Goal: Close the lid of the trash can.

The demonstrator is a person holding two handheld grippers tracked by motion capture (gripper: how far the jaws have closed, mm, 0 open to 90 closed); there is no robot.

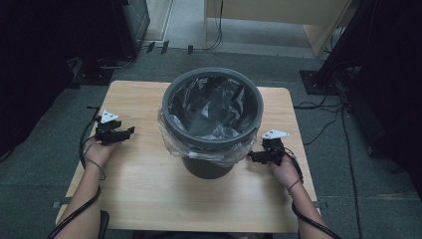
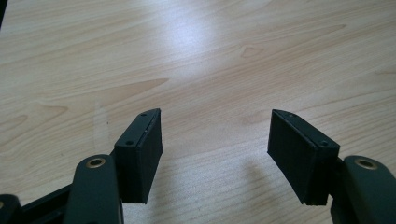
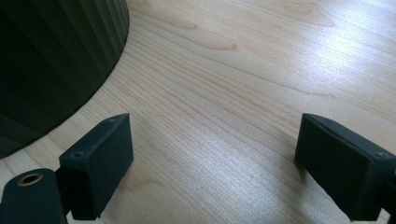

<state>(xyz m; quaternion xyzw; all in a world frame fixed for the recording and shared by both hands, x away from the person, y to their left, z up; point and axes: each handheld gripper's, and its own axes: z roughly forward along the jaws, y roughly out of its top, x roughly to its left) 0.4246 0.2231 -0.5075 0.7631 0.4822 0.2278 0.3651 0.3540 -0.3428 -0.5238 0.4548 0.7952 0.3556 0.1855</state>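
Observation:
A dark grey ribbed bin (image 1: 211,119) lined with a black bag stands in the middle of the wooden table (image 1: 139,199); clear plastic folds over its rim. My left gripper (image 1: 127,132) rests low at the table's left side, jaws open and empty. In the left gripper view its pads (image 2: 144,154) stand apart over bare wood. My right gripper (image 1: 253,157) sits at the bin's right side, close to its base, also open. In the right gripper view the bin's ribbed wall (image 3: 51,60) fills the left corner and nothing lies between the gripper (image 3: 212,163) jaws.
The table's edges lie close beside both hands. Beyond the table are a carpeted floor, cables (image 1: 328,109) at the right, dark equipment (image 1: 129,25) at the back left and a wooden desk leg (image 1: 318,35) at the back.

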